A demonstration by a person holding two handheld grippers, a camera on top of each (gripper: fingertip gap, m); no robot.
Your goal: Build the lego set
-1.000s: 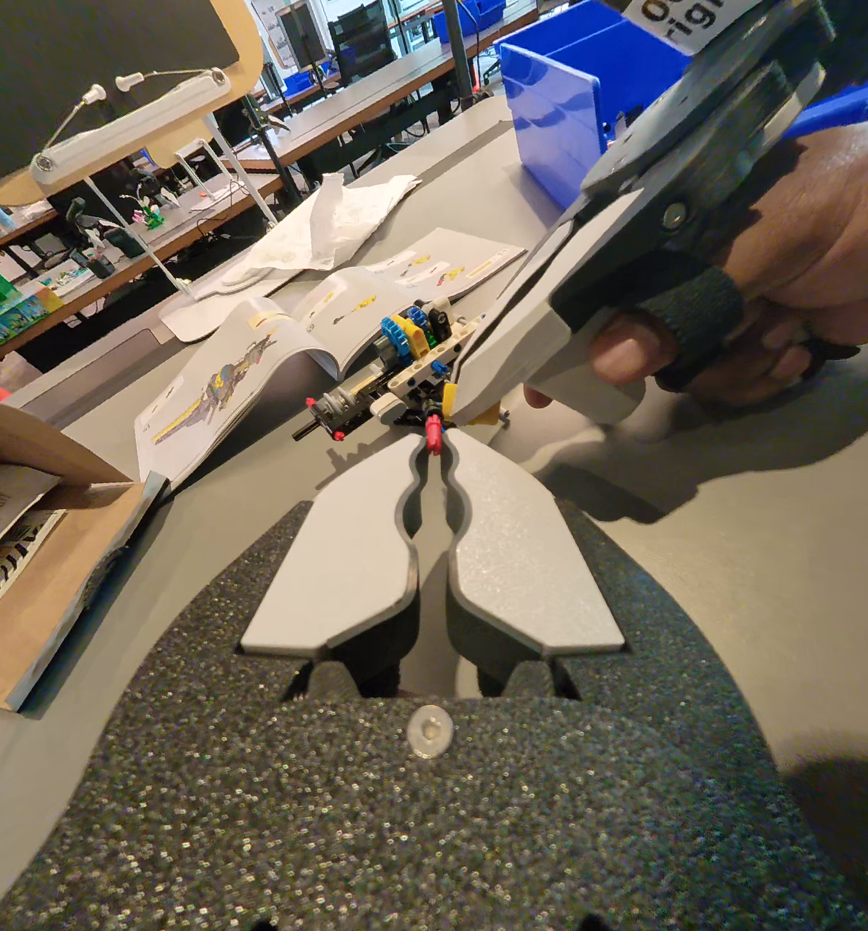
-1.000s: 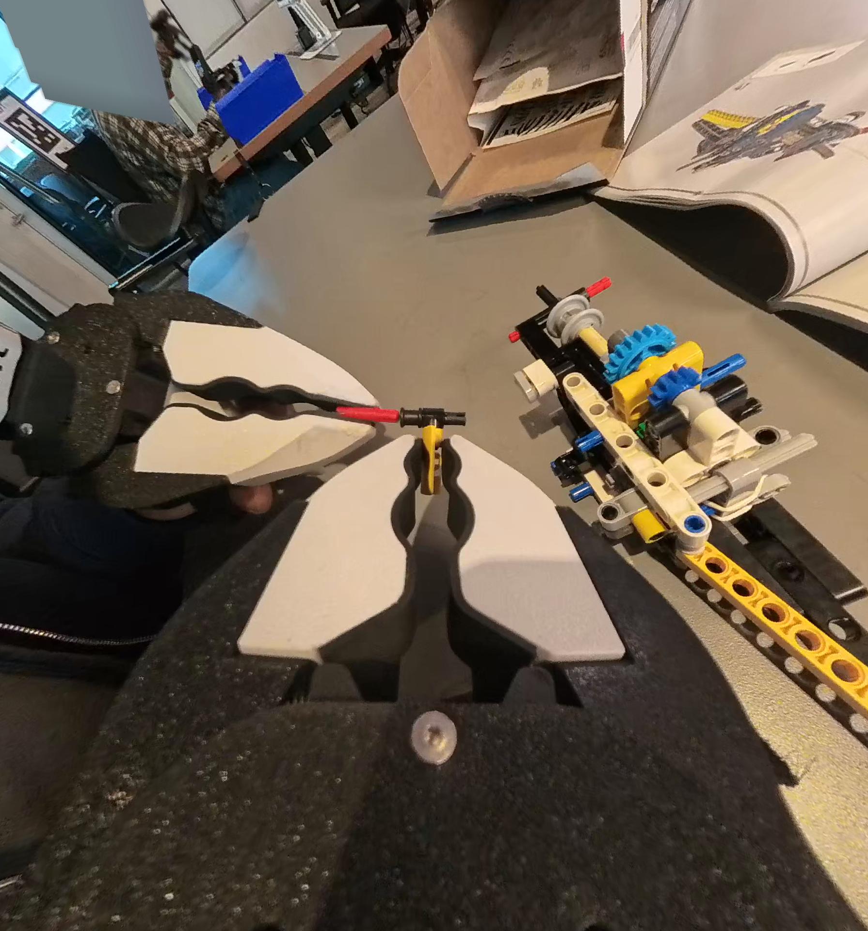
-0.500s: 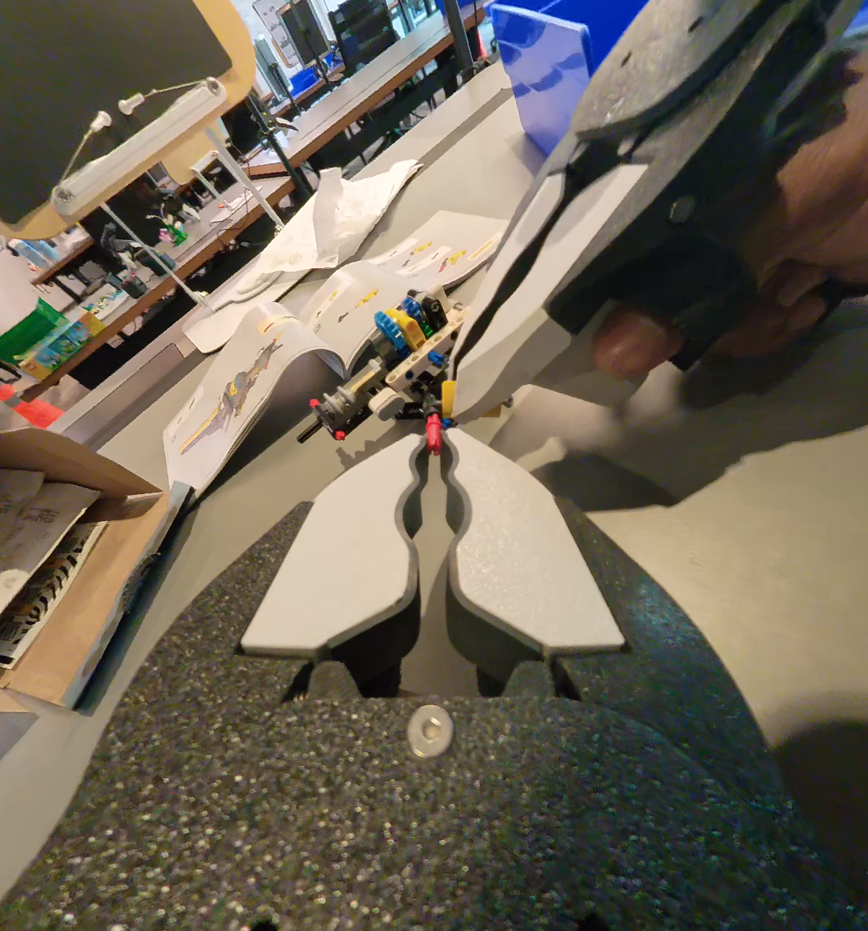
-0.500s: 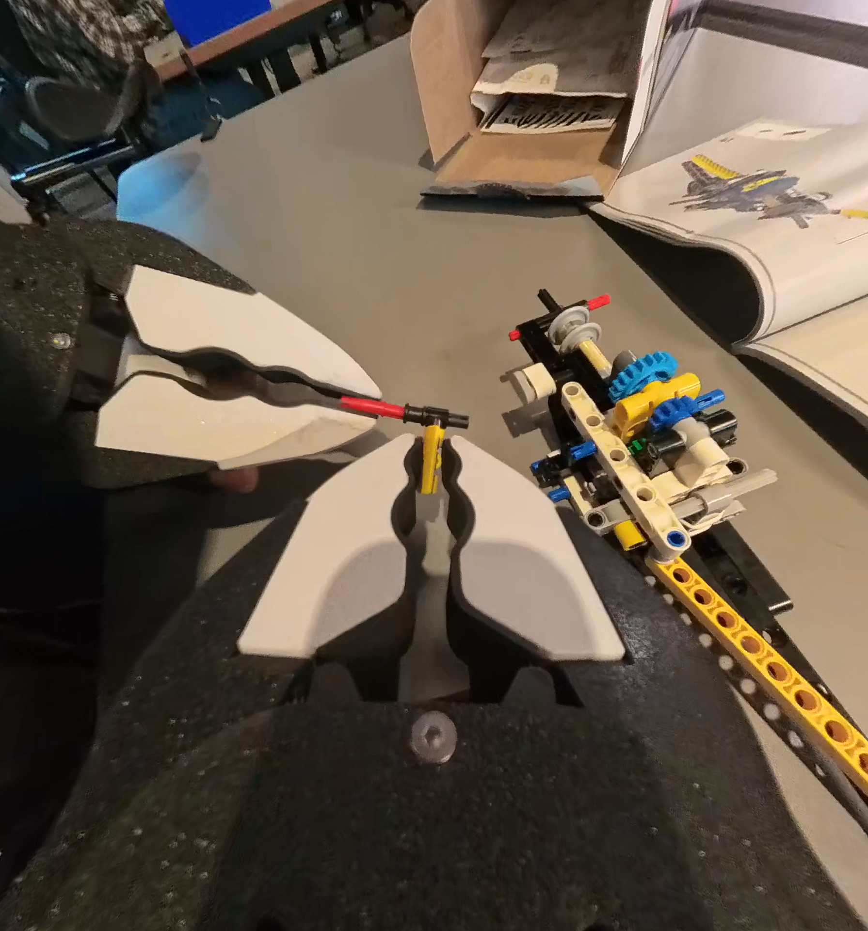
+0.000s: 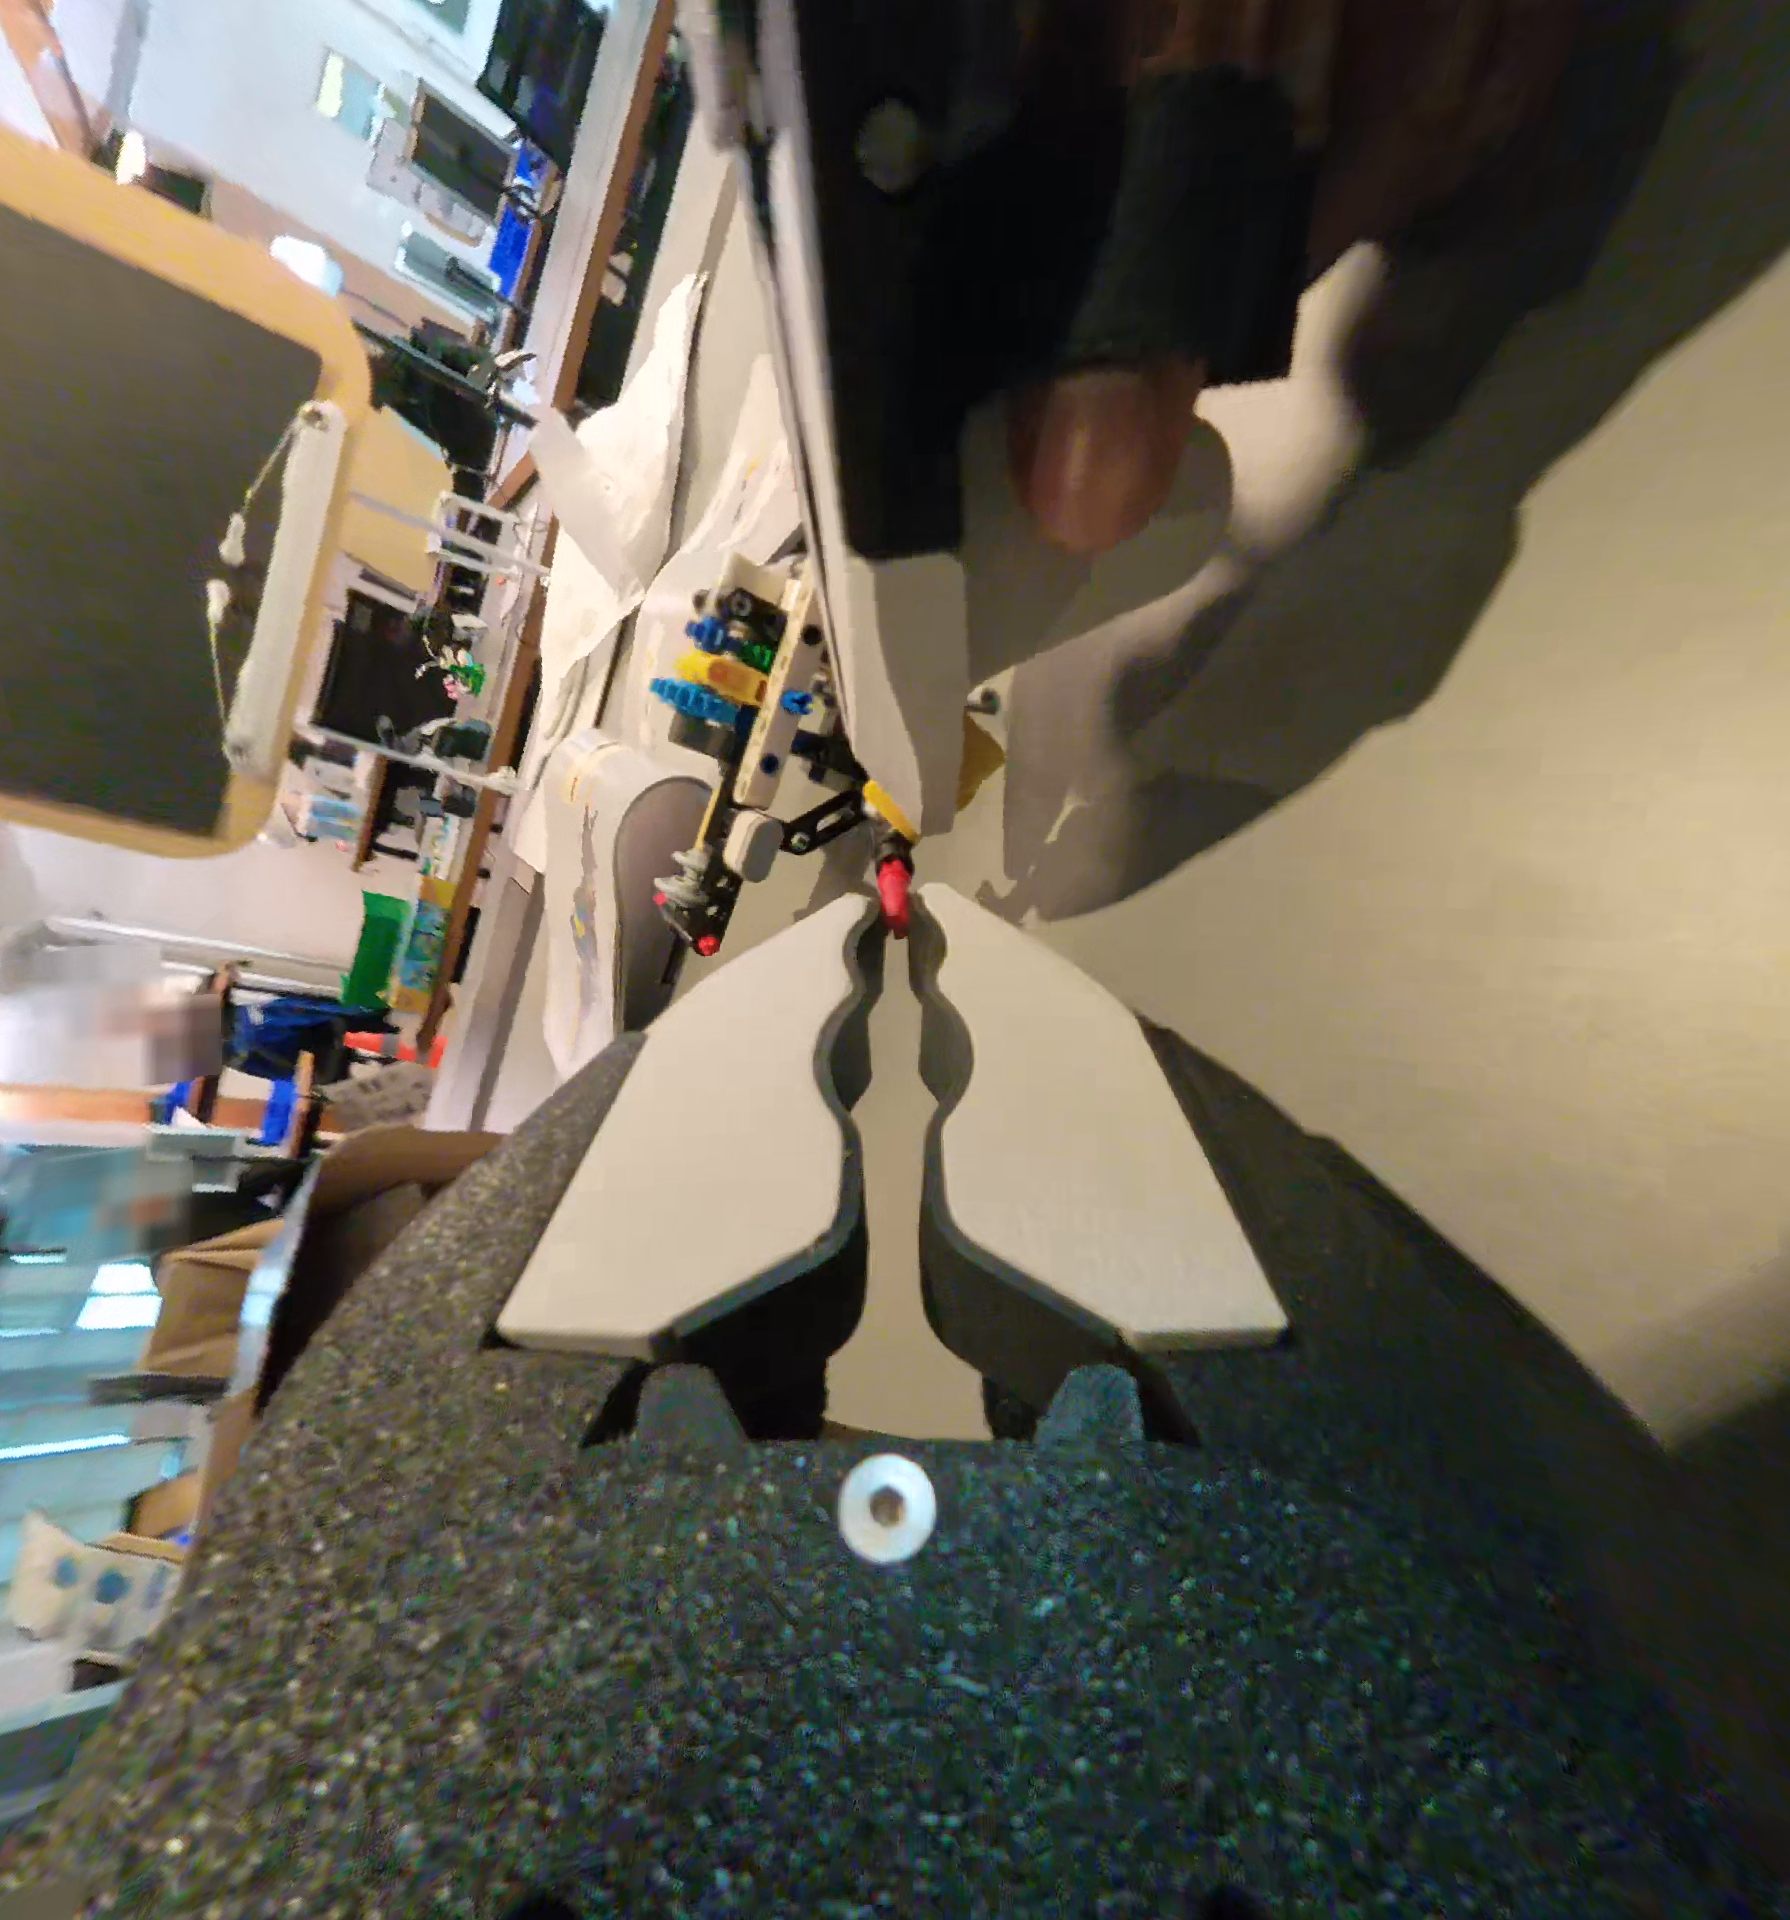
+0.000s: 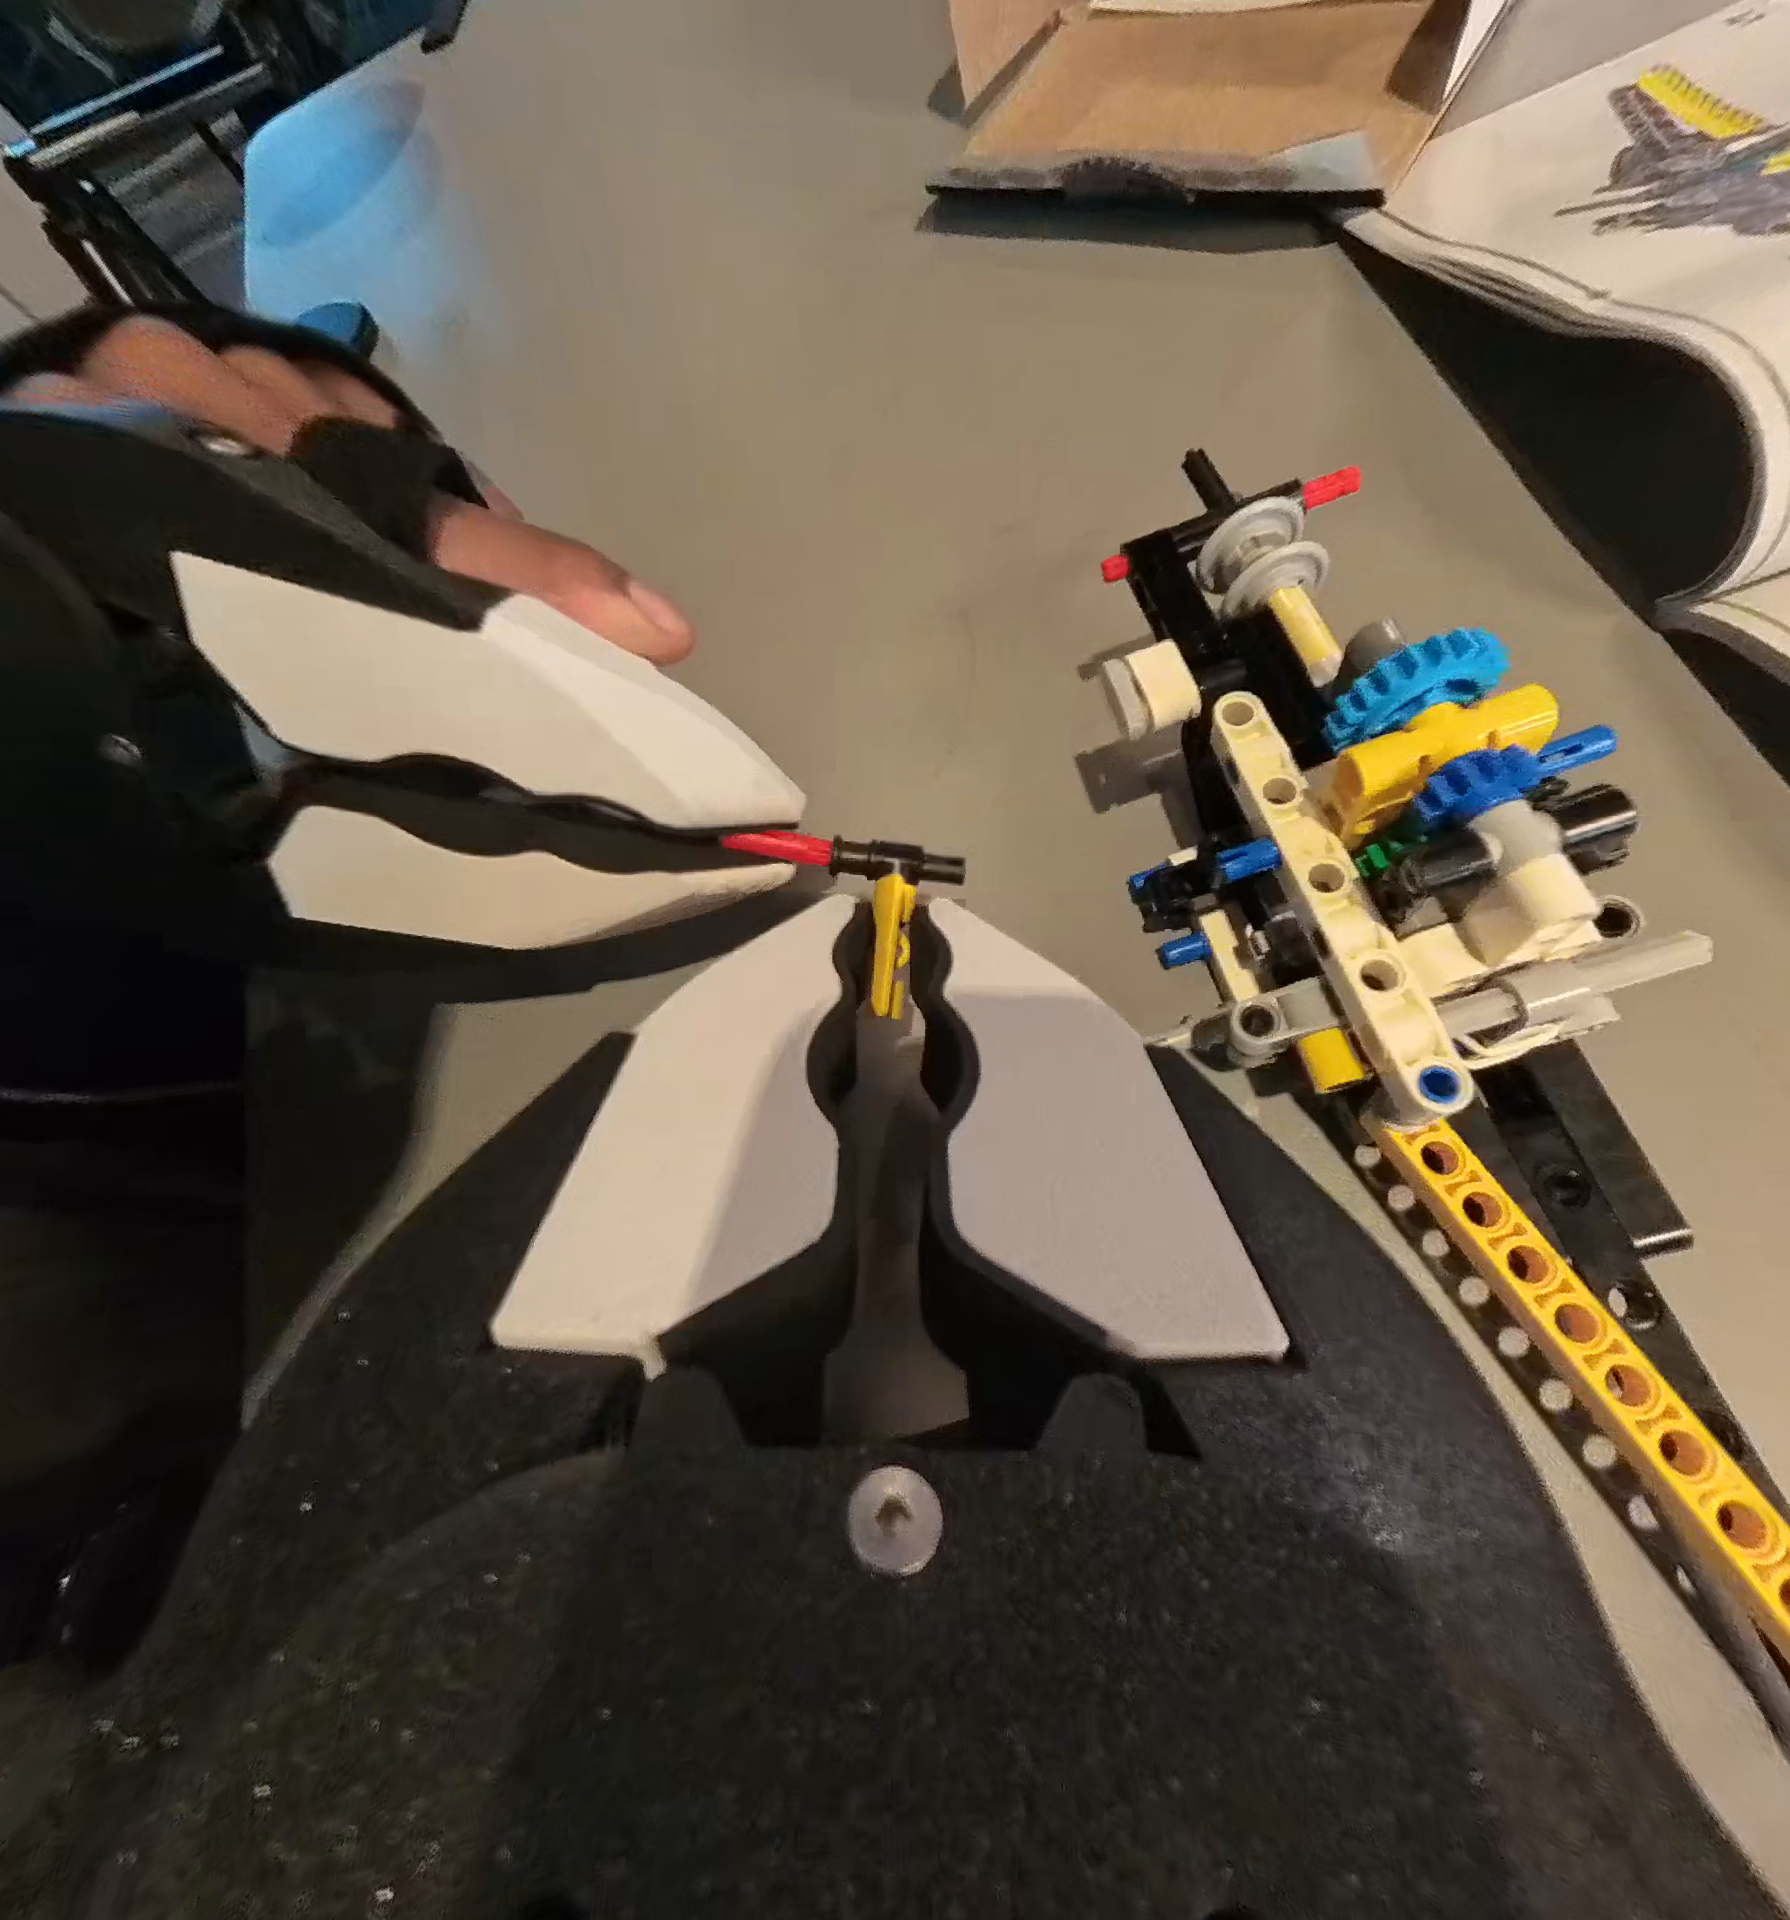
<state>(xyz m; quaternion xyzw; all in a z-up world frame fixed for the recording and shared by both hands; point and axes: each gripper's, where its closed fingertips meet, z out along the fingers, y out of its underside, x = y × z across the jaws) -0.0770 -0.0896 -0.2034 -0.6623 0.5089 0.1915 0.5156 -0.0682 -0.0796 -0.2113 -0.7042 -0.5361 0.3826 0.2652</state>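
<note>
My left gripper (image 5: 893, 914) is shut on a red axle (image 5: 892, 898); the right wrist view shows it (image 6: 779, 850) from the left, with the red axle (image 6: 775, 846) sticking out of its tips. My right gripper (image 6: 891, 925) is shut on a small yellow piece (image 6: 888, 956). A black connector (image 6: 896, 858) sits on top of the yellow piece, joined to the red axle. The half-built lego model (image 6: 1390, 842) with blue gears, a white beam and a long yellow beam (image 6: 1639, 1403) lies on the grey table to the right; it also shows in the left wrist view (image 5: 745, 727).
An open instruction booklet (image 6: 1680, 260) lies at the far right. A cardboard box (image 6: 1182, 114) stands at the back. A person's hand (image 6: 558, 582) holds the left gripper. The grey table (image 6: 766, 364) stretches between the grippers and the box.
The left gripper has rolled sharply, so its view is tilted sideways. Both grippers stay shut, holding the joined red axle, black connector and yellow piece. The right gripper has come a little closer to the table.
</note>
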